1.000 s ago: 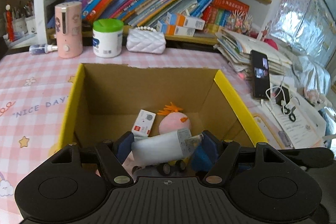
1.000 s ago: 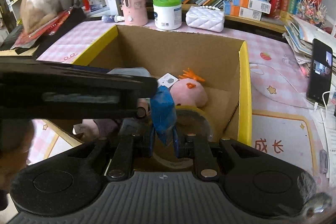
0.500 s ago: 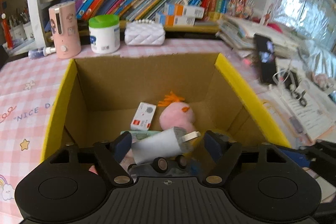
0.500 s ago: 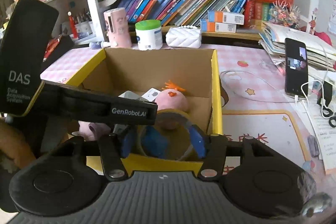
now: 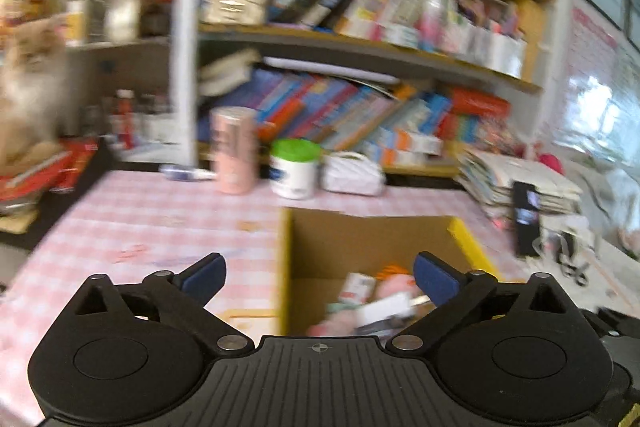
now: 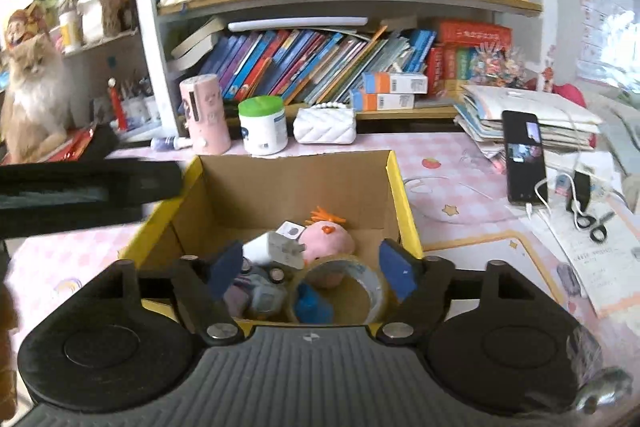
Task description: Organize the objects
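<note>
Bookshelves [image 6: 320, 67] back the box [image 6: 396, 187]; left tool [image 5: 318, 279] and right tool [image 6: 312, 267] just spread wide, empty.

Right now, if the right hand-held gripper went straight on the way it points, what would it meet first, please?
Probably the tape roll in the cardboard box: it lies directly ahead of the open right hand-held gripper, though depth is hard to judge.

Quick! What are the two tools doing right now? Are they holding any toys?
Left tool: open, holding nothing; its jaws have just been opening.
Right tool: open, holding nothing; its jaws have just been opening above the tape roll.
</note>
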`<state>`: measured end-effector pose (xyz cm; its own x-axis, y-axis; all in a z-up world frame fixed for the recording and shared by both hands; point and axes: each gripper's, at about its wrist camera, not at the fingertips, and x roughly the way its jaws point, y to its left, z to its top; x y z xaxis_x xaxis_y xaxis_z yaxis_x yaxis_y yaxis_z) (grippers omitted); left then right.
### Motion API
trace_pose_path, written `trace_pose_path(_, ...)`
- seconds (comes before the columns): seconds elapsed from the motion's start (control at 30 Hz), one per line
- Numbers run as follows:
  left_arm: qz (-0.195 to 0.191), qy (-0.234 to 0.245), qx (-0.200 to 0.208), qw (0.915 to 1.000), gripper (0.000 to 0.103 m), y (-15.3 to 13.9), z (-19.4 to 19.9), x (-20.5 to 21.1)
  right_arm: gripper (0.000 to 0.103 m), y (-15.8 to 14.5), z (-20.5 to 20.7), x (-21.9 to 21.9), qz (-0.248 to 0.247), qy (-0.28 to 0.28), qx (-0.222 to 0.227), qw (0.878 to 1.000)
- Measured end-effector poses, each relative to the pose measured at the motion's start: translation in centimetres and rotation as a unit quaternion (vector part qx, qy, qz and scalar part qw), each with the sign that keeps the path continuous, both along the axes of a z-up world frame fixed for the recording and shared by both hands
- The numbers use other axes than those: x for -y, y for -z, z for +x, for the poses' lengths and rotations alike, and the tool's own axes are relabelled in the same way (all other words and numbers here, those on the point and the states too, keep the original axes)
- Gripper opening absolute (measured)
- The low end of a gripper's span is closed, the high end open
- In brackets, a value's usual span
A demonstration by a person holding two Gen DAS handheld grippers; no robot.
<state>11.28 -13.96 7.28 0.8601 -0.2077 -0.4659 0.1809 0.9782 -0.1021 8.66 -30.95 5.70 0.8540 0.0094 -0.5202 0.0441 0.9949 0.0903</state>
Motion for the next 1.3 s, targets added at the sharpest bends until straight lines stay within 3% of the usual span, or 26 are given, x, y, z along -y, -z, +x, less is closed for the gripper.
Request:
trace_pose_path(0.07,0.008,-0.035,0.007,0.9993,0.103,0.1,-1.4,-2.0,0.092,0.0,-0.6,-1.3,0.004,0.017,-0.008,1.000)
trace_pose_path(0.2,0.023,-0.109,-0.002,0.9938,0.103,1.5,-4.1,-6.2,0.096,0.8,-1.9,-4.5,0.018,0.040,-0.048,0.998)
trace_pose_path(0.33,0.032,-0.135,-0.027,0.9899,0.103,2.8,-6.0,-9.2,0.100,1.3,-4.1,-8.6,-0.037,0.027,-0.030,0.999)
trace_pose_path(0.4,0.042,-0.137,-0.034,0.9891,0.103,3.1,-6.7,-9.9,0.100,1.5,-4.6,-10.2,-0.060,0.024,-0.026,0.998)
trace_pose_path(0.73,0.077,-0.121,-0.055,0.9881,0.103,3.8,-9.2,-12.1,0.103,1.4,-7.8,-14.0,-0.067,0.040,-0.031,0.996)
trace_pose_path(1.0,0.080,-0.120,-0.085,0.9859,0.103,5.3,-9.8,-12.9,0.103,2.4,-9.6,-15.2,-0.071,0.065,-0.057,0.994)
trace_pose_path(1.3,0.096,-0.111,-0.092,0.9849,0.103,6.0,-10.6,-12.9,0.103,3.1,-10.4,-15.7,-0.074,0.078,-0.075,0.991)
